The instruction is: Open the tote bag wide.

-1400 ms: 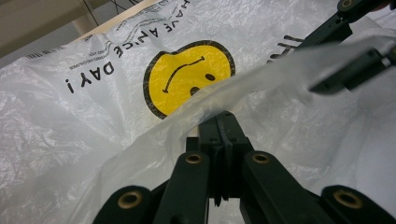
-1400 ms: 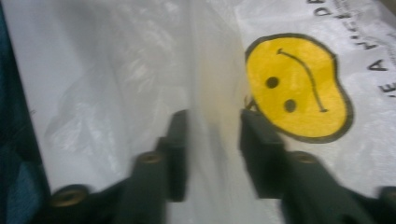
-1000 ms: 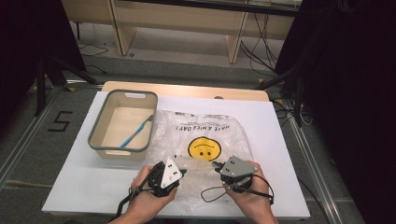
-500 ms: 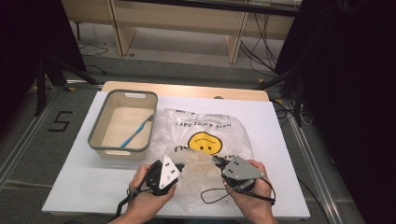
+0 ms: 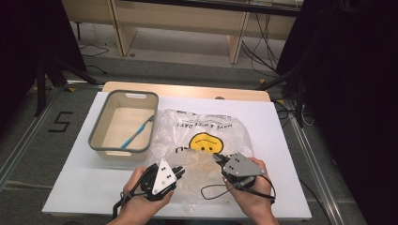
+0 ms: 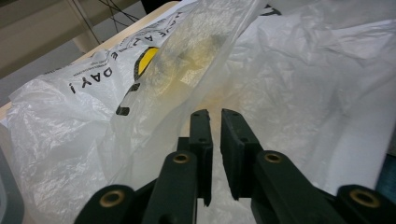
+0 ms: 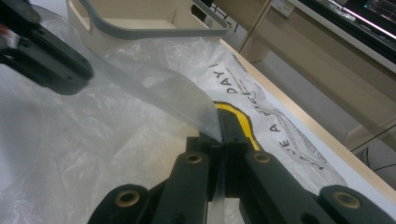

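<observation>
Plastic bag (image 5: 206, 140): a clear, crinkled bag with a yellow smiley face and black lettering, spread on the white table (image 5: 281, 140) in the lower middle of the high view, just right of the basket; its near edge lies between the two grippers.
Left gripper (image 5: 180, 171): at the lower left of centre in the high view, held in the person's left hand (image 5: 136, 197), tips pointing right toward the bag's near edge.
Left gripper's jaws: narrow, with a slim gap between them in the left gripper view; they have just been opening a little. A fold of film rises right beyond the tips, but no film can be seen pinched in the gap.
Right gripper (image 5: 217, 157): at the lower right of centre in the high view, in the right hand (image 5: 248, 197), tips pointing up and left onto the bag.
Right gripper's jaws: pressed together on a sheet of the bag's film, which lifts away from the tips toward the upper left in the right gripper view.
Basket (image 5: 101, 149): beige with a grey rim, at the left of the table in the high view, touching the bag's left edge.
Blue tool (image 5: 136, 132): a slim blue-handled item lying slantwise inside the basket; what it is cannot be told.
</observation>
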